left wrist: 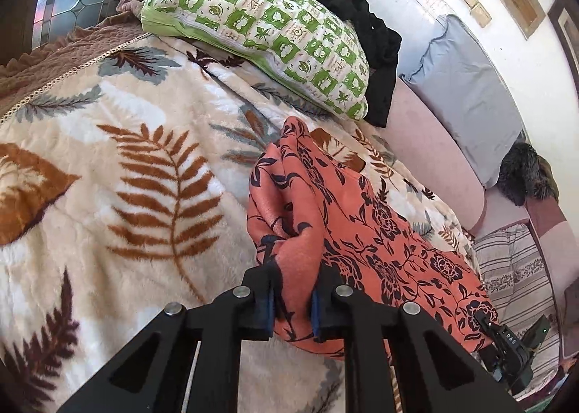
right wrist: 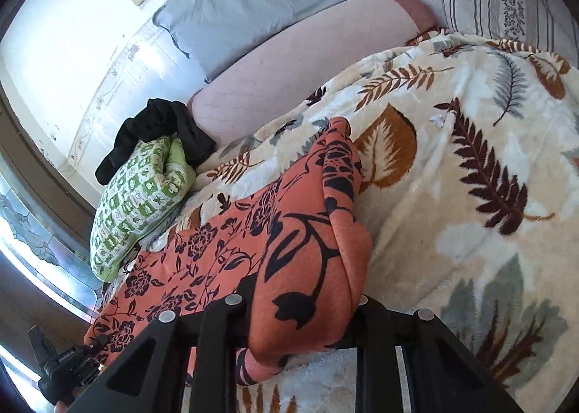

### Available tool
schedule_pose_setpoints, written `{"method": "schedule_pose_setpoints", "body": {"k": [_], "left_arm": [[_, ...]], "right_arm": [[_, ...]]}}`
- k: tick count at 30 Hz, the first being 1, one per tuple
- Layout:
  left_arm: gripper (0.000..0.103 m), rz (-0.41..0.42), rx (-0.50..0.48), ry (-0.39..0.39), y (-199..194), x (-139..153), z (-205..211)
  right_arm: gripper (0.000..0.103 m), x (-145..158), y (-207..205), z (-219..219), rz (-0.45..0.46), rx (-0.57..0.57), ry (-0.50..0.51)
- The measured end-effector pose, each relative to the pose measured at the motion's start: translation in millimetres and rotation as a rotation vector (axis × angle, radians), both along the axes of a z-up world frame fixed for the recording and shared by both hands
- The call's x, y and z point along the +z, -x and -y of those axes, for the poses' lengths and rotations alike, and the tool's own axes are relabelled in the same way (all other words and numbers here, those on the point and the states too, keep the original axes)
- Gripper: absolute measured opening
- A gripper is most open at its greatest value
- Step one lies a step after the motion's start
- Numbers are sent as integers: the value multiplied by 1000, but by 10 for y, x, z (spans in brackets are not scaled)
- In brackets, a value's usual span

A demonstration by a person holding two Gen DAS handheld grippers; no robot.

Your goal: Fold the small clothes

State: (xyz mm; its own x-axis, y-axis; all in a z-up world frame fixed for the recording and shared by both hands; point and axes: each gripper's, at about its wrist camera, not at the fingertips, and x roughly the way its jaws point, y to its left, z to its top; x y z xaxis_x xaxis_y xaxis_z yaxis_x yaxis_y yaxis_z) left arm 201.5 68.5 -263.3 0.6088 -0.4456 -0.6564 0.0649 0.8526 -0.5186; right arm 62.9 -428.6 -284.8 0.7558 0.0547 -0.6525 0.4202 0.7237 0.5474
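An orange garment with a black flower print (left wrist: 362,232) hangs stretched over a leaf-print fleece blanket (left wrist: 108,167). My left gripper (left wrist: 292,310) is shut on one bunched corner of it, with cloth pinched between the blue pads (left wrist: 267,308). The other corner runs to my right gripper (left wrist: 506,340) at the lower right. In the right wrist view the garment (right wrist: 224,250) drapes over my right gripper (right wrist: 300,311) and hides its fingertips, with folded cloth gripped between the fingers. My left gripper (right wrist: 65,369) shows at the lower left, holding the far corner.
A green-and-white checked pillow (left wrist: 260,33) lies at the head of the blanket with a black garment (left wrist: 362,36) heaped behind it. A blue-grey pillow (left wrist: 466,94) leans on the wall over a pink sheet (left wrist: 427,159). A striped cushion (left wrist: 517,268) sits at the right.
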Motion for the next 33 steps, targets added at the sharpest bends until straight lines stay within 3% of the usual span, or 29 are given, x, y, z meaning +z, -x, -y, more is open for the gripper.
{"method": "schedule_pose_setpoints", "body": {"k": [2, 4, 6, 8, 10, 12, 14, 17, 19, 21, 22, 24, 27, 30, 33], "left_arm": [[17, -23, 16, -48, 95, -58, 1], [19, -86, 27, -125, 115, -170, 21], [23, -103, 67, -168, 156, -191, -19], [24, -39, 135, -210, 239, -62, -92], [25, 97, 200, -315, 329, 164, -75], [32, 216, 186, -373, 364, 323, 18], [39, 244, 101, -357, 336, 326, 157], [39, 177, -29, -368, 213, 159, 456], [39, 74, -120, -380, 75, -55, 627], [39, -31, -122, -398, -19, -284, 674], [39, -43, -118, -392, -47, -325, 671], [39, -23, -110, -406, -28, -286, 698], [42, -20, -100, -383, -23, -251, 707], [46, -12, -93, -363, -43, -223, 727], [60, -25, -88, -367, -65, -250, 735]], "right_arm": [[26, -82, 42, 90, -75, 16, -55], [34, -282, 70, 242, -198, -8, -129], [48, -334, 180, 433, -231, -106, -152], [48, -158, 369, 615, -194, -266, -54], [49, 59, 478, 687, -104, -311, 24], [49, 202, 467, 634, -22, -252, 39], [48, 252, 349, 465, 0, -148, 61], [41, 172, 114, 176, -19, 24, 22], [41, -6, -21, 55, -119, 96, 23], [37, -378, -130, 18, -301, 128, 10], [34, -449, -113, 30, -308, 119, 9], [31, -329, -117, -23, -280, 127, 72], [35, -140, -176, -177, -213, 146, 191], [35, -89, -452, -284, -177, 193, 190], [35, -224, -816, -498, -190, 257, 157]]}}
